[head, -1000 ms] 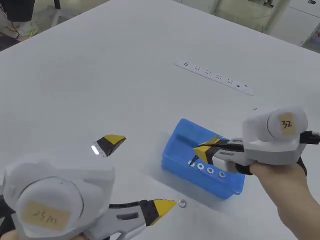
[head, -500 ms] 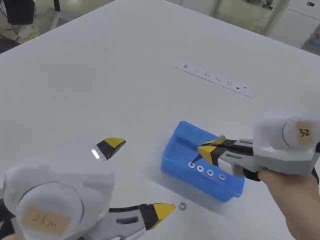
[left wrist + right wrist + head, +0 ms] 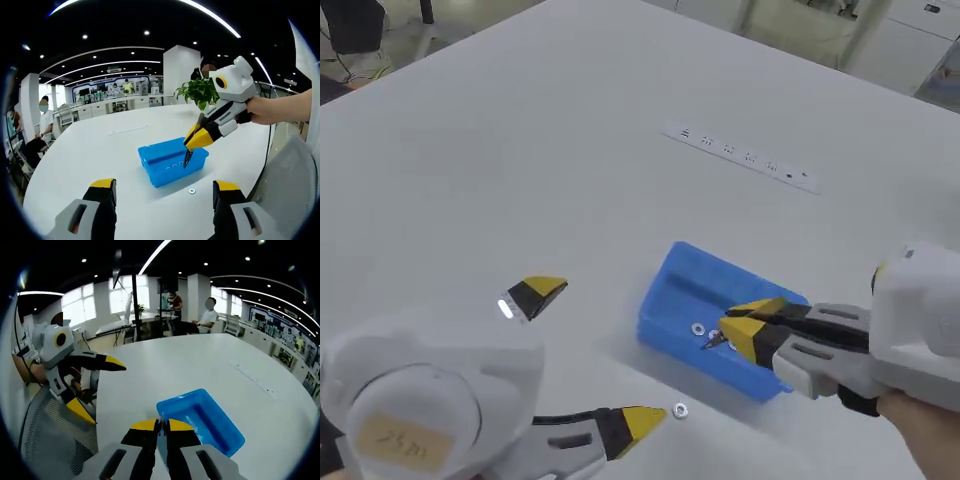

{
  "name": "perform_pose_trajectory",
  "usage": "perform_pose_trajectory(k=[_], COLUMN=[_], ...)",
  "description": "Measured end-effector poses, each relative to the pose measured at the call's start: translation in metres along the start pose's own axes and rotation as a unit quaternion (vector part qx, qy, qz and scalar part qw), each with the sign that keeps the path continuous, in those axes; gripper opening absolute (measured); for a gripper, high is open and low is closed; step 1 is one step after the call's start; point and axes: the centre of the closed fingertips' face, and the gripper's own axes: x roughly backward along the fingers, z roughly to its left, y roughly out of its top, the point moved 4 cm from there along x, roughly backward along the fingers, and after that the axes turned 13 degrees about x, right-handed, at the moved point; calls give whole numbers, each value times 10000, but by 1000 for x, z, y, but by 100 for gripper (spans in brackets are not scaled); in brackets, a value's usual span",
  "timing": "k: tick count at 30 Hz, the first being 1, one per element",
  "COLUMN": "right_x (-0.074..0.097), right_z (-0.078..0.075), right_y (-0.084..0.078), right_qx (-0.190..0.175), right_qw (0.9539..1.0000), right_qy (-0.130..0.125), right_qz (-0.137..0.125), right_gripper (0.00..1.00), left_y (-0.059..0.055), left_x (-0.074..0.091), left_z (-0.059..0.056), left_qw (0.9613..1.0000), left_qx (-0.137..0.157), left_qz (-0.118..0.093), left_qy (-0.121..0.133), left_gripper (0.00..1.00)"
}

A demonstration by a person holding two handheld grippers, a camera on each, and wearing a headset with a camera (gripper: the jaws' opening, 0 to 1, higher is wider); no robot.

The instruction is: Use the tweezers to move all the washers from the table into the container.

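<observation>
White counter (image 3: pixel 520 150), one washer (image 3: pixel 680 410) to go.
My right hand-held gripper (image 3: pixel 745 322) clamps tweezers (image 3: pixel 713 340) over the container (image 3: pixel 668 282) of washers (image 3: pixel 697 328); left hand-held gripper (image 3: pixel 595 355) open, empty.

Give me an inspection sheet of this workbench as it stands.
Surface: white table, matte and evenly lit.
Job's things: blue container with washers inside; one loose washer on the table beside it; tweezers with tips over the container.
Clutter: power strip lying farther back.
Grippers: left gripper open, holding nothing; right gripper shut on the tweezers.
Cables: dark cable hanging below the right gripper.
Surroundings: open office, seated people, potted plant.
</observation>
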Motion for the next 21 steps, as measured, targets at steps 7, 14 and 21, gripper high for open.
perform_pose_trajectory(k=[7,14,21], right_x=[-13,-21,-23], right_z=[17,28,31], right_y=[-20,-28,-31], right_qx=[-216,-181,-118], right_qw=[9992,9977,9971], right_qy=[283,527,581], right_qz=[181,381,478], right_gripper=[3,3,3], left_y=[0,0,0], left_x=[0,0,0], left_z=[0,0,1], left_qw=[10000,10000,10000], left_qx=[-16,-8,-6], left_qz=[5,5,5], left_qy=[1,11,18], left_gripper=[80,80,80])
